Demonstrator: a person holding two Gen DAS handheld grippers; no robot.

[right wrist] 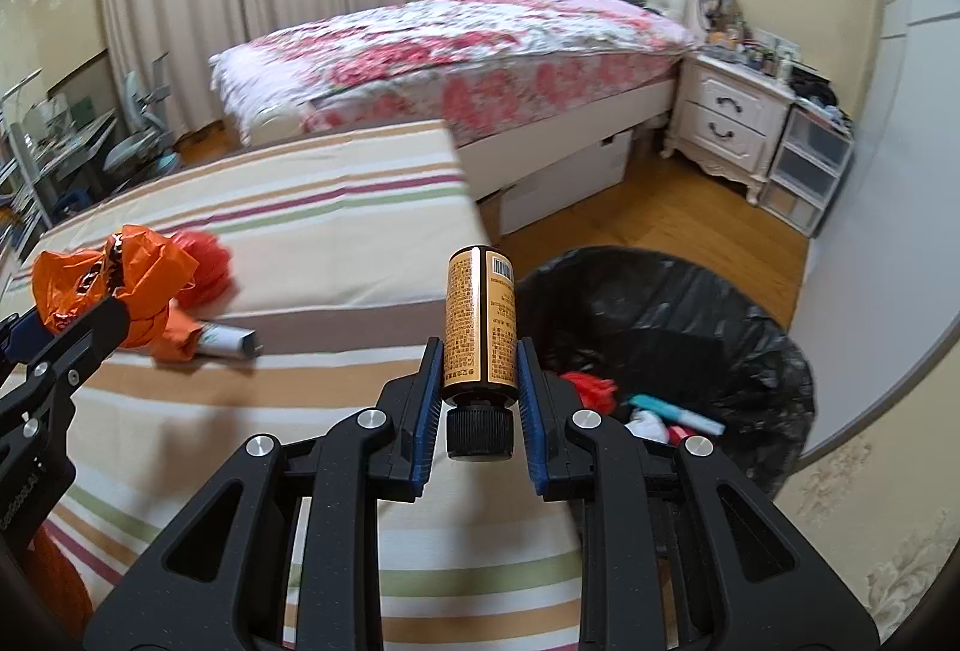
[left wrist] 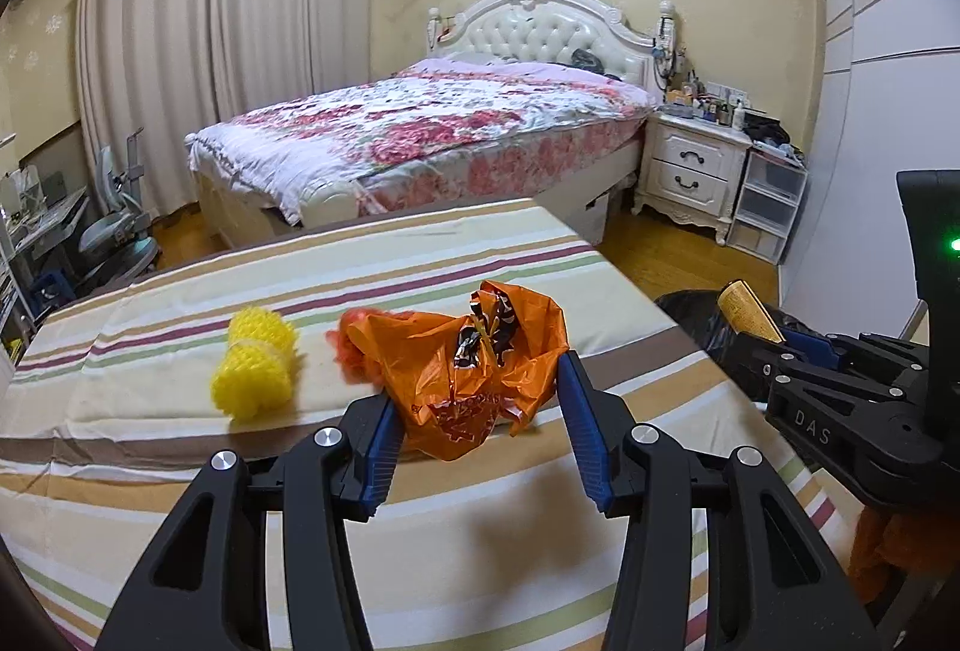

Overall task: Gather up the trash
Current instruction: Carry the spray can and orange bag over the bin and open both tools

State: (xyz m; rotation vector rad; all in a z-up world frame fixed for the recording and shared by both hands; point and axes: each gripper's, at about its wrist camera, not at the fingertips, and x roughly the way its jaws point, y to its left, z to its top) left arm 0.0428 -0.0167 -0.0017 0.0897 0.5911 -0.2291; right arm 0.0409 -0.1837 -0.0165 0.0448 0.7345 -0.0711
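Blue-padded jaws of the left gripper (left wrist: 480,423) fill the foreground of the left wrist view, closed on a crumpled orange plastic bag (left wrist: 474,363) that bulges up between them. Beyond it on the striped bench (left wrist: 180,501) lie a yellow foam net (left wrist: 258,369) and a bit of red netting (left wrist: 351,345), both untouched. At the right edge the right gripper (left wrist: 774,342) shows side-on, carrying a bottle over the black bin liner.

From the right wrist view, the right gripper's jaws grip a brown bottle (right wrist: 480,315) by its labelled body, long axis running straight out along the fingers, black cap toward the camera and base pointing away. The black-lined trash bin (right wrist: 690,327) sits just right of and below the bottle, already holding scraps. A silver tube (right wrist: 231,342) lies on the bench by the orange bag. The right hand looks nearer the bin, so its drop should come first, a short shift rightward; the left must cross the bench corner.
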